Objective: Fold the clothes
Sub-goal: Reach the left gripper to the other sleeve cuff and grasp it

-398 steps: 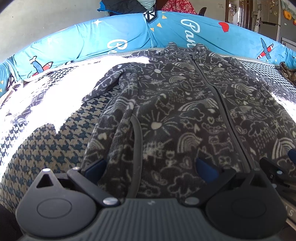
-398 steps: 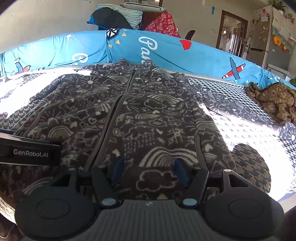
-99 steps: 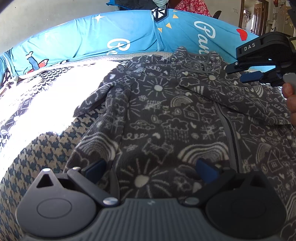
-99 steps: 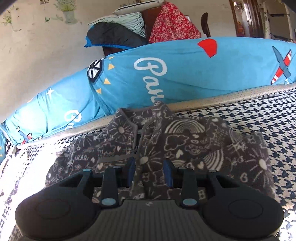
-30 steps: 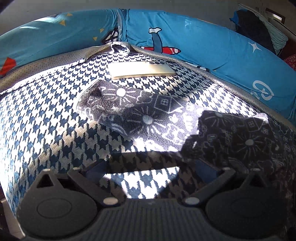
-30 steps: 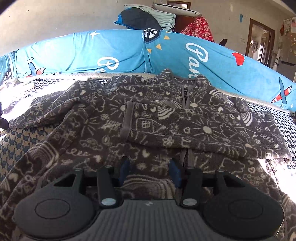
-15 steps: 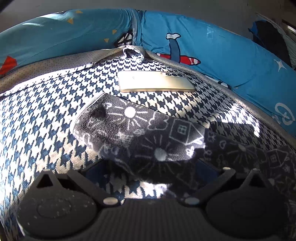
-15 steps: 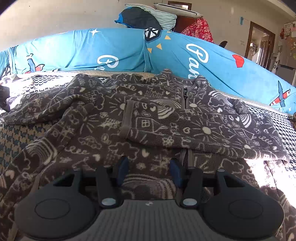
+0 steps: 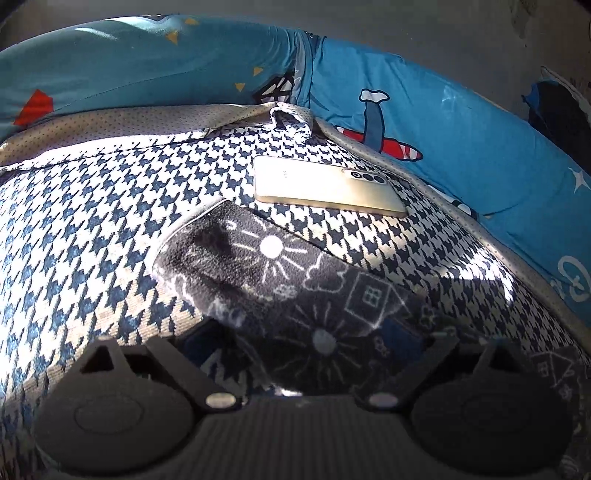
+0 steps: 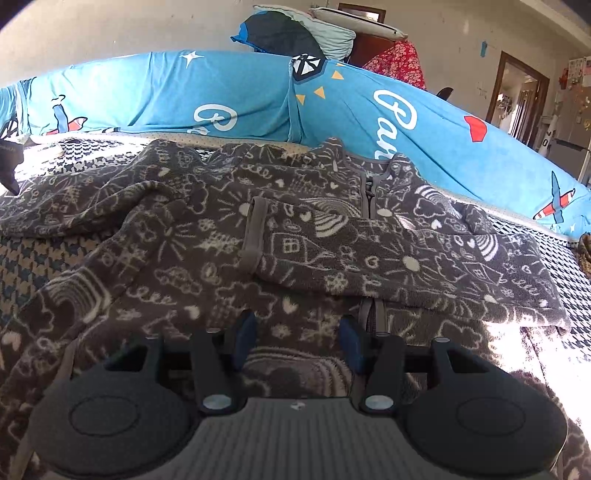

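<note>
A dark grey fleece jacket [image 10: 207, 258] with white doodles lies spread on a houndstooth cover [image 9: 92, 221]. One sleeve [image 10: 388, 258] is folded across its chest, cuff near the middle. The other sleeve [image 9: 280, 280] stretches out flat, its cuff towards a phone. My left gripper [image 9: 301, 339] straddles that sleeve and its jaws are closing, the blue pads [image 9: 402, 332] at the sleeve's edges, with the sleeve still flat between them. My right gripper [image 10: 297, 336] hovers over the jacket's lower front, jaws apart, with nothing pinched. The left gripper's tip [image 10: 9, 162] shows at the right wrist view's left edge.
A pale gold phone [image 9: 325, 188] lies on the cover just beyond the cuff. Blue printed cushions [image 10: 221, 99] ring the far side. A brown cloth [image 10: 585, 251] sits at the right edge. Piled bedding [image 10: 295, 33] and a doorway [image 10: 517, 99] stand behind.
My left gripper slid along the outstretched sleeve towards its cuff, and its jaws narrowed around it. The right gripper and the folded sleeve stayed put.
</note>
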